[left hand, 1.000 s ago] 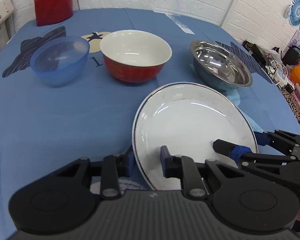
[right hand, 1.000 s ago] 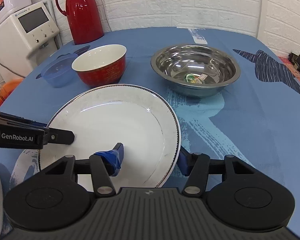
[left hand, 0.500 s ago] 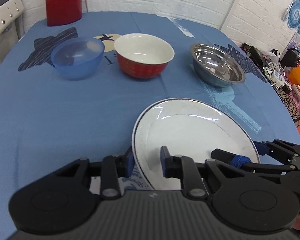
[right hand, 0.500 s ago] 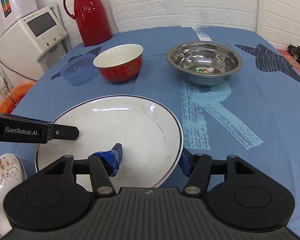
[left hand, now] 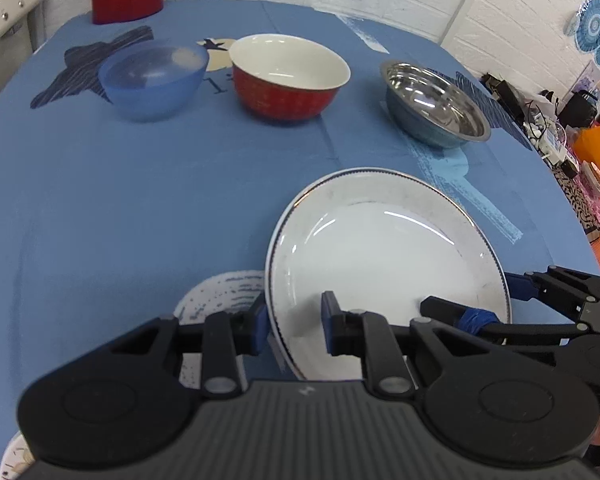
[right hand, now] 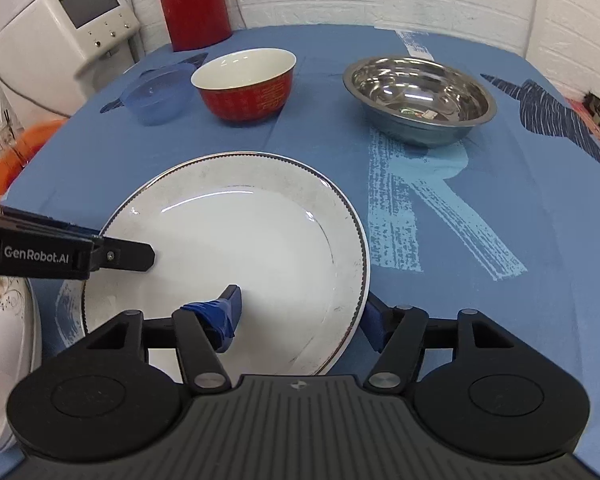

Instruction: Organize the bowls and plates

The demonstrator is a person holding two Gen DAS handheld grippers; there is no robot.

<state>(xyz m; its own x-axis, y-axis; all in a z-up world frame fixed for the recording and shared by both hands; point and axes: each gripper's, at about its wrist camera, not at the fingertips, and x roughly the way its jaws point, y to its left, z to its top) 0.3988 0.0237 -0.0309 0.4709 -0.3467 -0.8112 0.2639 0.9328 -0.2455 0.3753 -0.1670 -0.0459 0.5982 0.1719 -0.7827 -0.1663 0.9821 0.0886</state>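
Holding a large white plate (left hand: pixel 384 256) by its rim, two hand-held grippers share the load: the left hand-held gripper (left hand: pixel 293 326) is closed on the rim's left edge, and the right hand-held gripper (right hand: pixel 304 314) is clamped on the right edge, one finger above and one beneath. The plate sits directly ahead of both, above the blue-clothed bench (left hand: pixel 140 200). It looks stiff, glazed, slippery, fairly heavy and breakable, so opposite rim grips seem wise. Farther ahead stand a blue bowl (left hand: pixel 154 80), a red bowl (left hand: pixel 288 74) and a steel bowl (left hand: pixel 434 104). Only the right view shows a patterned plate (right hand: pixel 4 360) beside the left hand-held gripper, and a sticker inside the steel bowl.
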